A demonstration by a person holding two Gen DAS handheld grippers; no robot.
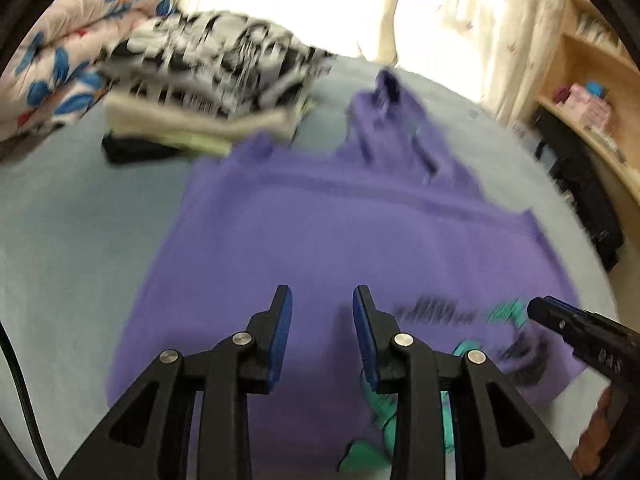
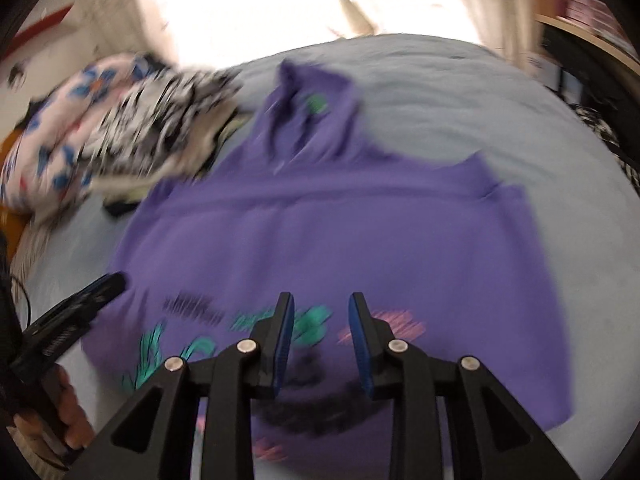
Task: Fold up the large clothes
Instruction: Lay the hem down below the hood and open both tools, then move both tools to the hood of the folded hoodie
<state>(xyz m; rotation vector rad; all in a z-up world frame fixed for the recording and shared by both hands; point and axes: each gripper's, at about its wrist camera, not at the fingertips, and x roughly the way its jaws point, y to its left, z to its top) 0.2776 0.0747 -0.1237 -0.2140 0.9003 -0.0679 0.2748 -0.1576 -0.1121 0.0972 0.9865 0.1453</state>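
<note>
- Left wrist view puts your left gripper (image 1: 322,312) above the near part of the purple hoodie (image 1: 320,232), its jaws parted with nothing between them, only cloth beneath.
- Your right gripper (image 2: 322,316) hangs likewise over the printed near part, jaws spread and pinching nothing.
- That hoodie lies spread on the grey-blue bed (image 2: 460,92), straight ahead of both jaws; its long axis runs away from you, the hood (image 2: 312,100) at the far end.
- Both grippers sit side by side at the near edge, neither clearly closer; each covers its own half.
- Mind the stack of folded clothes (image 1: 208,80) at the far left, just beside the hoodie's left shoulder, with a flowered quilt (image 1: 68,48) behind it.
- Far right, wooden shelves (image 1: 588,92) stand well apart from the garment.
</note>
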